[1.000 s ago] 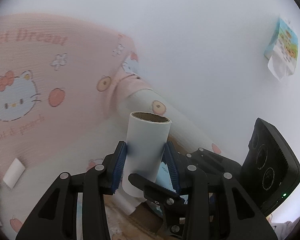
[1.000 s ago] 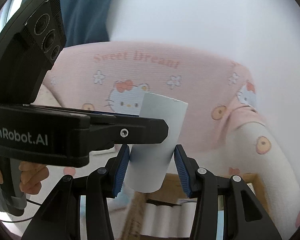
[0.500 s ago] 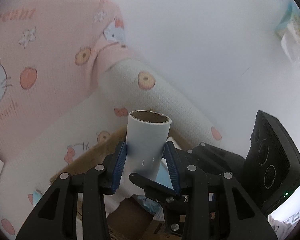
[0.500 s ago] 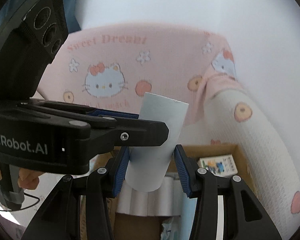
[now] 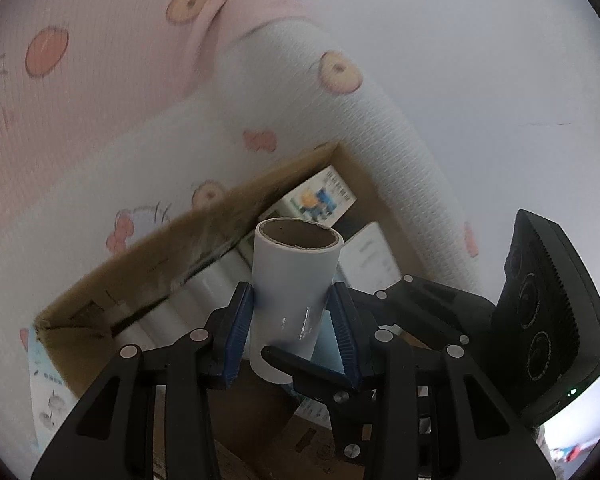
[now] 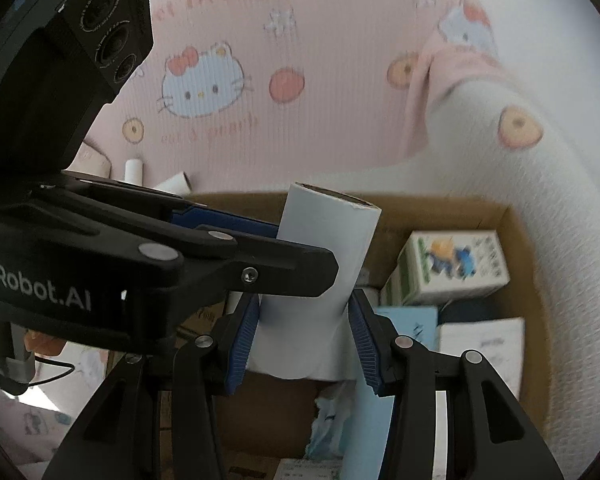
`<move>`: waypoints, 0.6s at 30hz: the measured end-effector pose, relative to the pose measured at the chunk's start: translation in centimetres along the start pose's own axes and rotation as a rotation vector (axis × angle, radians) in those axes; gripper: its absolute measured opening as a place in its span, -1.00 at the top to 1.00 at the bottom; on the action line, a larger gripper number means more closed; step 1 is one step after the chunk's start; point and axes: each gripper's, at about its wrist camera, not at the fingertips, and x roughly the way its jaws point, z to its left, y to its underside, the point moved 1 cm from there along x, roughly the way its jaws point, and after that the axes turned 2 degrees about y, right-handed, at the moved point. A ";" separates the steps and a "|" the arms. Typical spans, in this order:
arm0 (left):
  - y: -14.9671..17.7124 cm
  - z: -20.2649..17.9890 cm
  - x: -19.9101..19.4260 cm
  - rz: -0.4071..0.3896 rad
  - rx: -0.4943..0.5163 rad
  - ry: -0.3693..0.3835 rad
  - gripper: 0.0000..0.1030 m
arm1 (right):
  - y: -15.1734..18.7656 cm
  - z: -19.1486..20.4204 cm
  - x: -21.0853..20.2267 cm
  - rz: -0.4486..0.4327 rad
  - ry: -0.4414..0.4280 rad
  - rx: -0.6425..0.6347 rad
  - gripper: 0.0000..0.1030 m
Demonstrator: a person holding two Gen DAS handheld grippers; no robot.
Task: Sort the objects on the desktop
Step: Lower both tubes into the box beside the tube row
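Both tongs, left and right, clamp one roll. Its long axis points toward 12 o'clock. The box lies beneath, from 12 to 3 o'clock.

roll lower end hidden behind left gripper linkage | box near wall cut off by frame bottom, contents partly masked by roll | small carton print blurred, unreadable | pink cushion lettering cut at top edge | hand mostly hidden behind left gripper body
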 end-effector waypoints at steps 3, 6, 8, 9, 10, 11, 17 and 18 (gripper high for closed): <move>-0.1 0.6 0.9 0.044 -0.047 -0.005 0.16 | 0.5 -0.3 0.8 0.024 -0.015 0.022 0.15; -0.1 1.5 1.8 0.082 -0.105 0.003 0.16 | 0.8 -0.4 1.6 0.056 -0.023 0.022 0.15; 0.1 2.3 2.1 0.099 -0.155 0.010 0.16 | 0.7 -0.7 2.3 0.084 -0.040 0.027 0.15; 0.2 2.6 2.3 0.102 -0.178 0.011 0.16 | 0.8 -0.9 2.5 0.099 -0.054 0.033 0.15; 0.3 2.8 2.4 0.102 -0.190 0.010 0.16 | 0.8 -1.0 2.8 0.120 -0.073 0.039 0.15; 0.5 2.9 2.5 0.104 -0.198 0.010 0.16 | 0.7 -1.2 3.0 0.133 -0.087 0.045 0.15; 0.7 3.5 3.9 0.126 -0.271 0.018 0.16 | 0.6 -1.4 4.5 0.223 -0.084 0.053 0.15; 0.7 3.5 4.1 0.128 -0.288 0.024 0.16 | 0.5 -1.6 4.7 0.229 -0.081 0.059 0.15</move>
